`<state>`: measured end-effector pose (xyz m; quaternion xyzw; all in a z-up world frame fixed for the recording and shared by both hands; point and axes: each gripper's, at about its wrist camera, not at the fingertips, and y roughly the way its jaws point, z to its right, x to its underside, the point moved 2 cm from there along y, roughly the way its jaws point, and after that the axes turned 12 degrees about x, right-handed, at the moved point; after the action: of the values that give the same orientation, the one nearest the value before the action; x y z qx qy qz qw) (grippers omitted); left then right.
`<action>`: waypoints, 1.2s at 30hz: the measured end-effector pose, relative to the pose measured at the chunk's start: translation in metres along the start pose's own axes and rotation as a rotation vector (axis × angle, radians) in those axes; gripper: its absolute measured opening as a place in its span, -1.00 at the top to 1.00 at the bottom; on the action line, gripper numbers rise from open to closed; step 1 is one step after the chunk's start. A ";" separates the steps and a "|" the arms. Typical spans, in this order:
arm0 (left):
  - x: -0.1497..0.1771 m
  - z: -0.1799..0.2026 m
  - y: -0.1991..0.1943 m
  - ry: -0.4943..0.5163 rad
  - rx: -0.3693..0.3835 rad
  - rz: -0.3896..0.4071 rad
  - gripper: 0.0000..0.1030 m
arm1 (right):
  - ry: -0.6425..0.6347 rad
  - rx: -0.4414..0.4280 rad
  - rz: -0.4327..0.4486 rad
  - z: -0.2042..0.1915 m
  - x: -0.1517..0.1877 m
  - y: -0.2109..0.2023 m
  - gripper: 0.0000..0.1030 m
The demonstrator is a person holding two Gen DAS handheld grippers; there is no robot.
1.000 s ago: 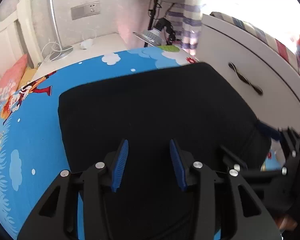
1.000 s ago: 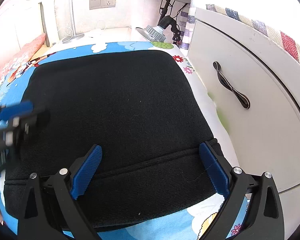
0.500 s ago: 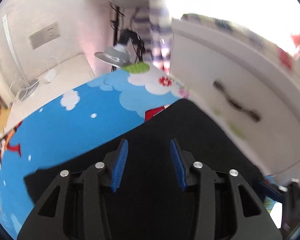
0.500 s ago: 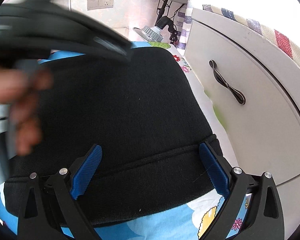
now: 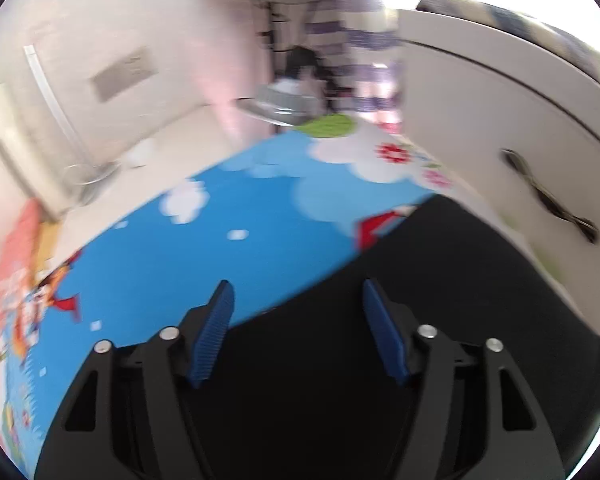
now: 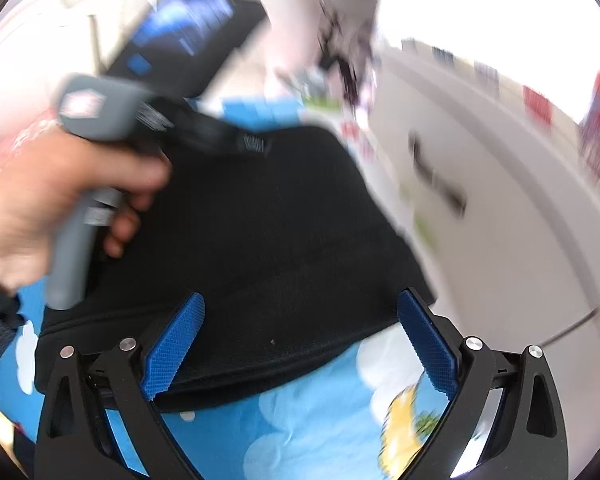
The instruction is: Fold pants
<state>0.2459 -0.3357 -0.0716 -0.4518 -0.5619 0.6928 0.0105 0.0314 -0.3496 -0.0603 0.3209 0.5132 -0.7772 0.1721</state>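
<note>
Bedsheet (image 5: pixel 220 248), blue cartoon print, carries black pants (image 6: pixel 260 240), folded flat, under and ahead of both grippers. Left gripper (image 5: pixel 296 332): jaws just widened, nothing between. Right gripper (image 6: pixel 300 344): wide, empty. Risk: a jaw snagging the top layer, undoing the fold. Frames blurred, so prob. no containers.

Right gripper (image 6: pixel 300 344), jaws wide apart, above the folded black pants (image 6: pixel 268 240) on a cartoon-print bedsheet (image 6: pixel 300 432); a hand (image 6: pixel 48 204) (blurred) grips the left gripper's handle (image 6: pixel 80 216).
</note>
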 end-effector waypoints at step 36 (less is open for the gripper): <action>0.216 -0.042 -0.171 -0.265 0.123 0.106 -0.51 | 0.112 0.014 -0.140 0.010 0.009 0.033 -0.88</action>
<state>0.0609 -0.1280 -0.0678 -0.3841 -0.4902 0.7791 -0.0725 0.0416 -0.3716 -0.0868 0.3283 0.5379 -0.7717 0.0861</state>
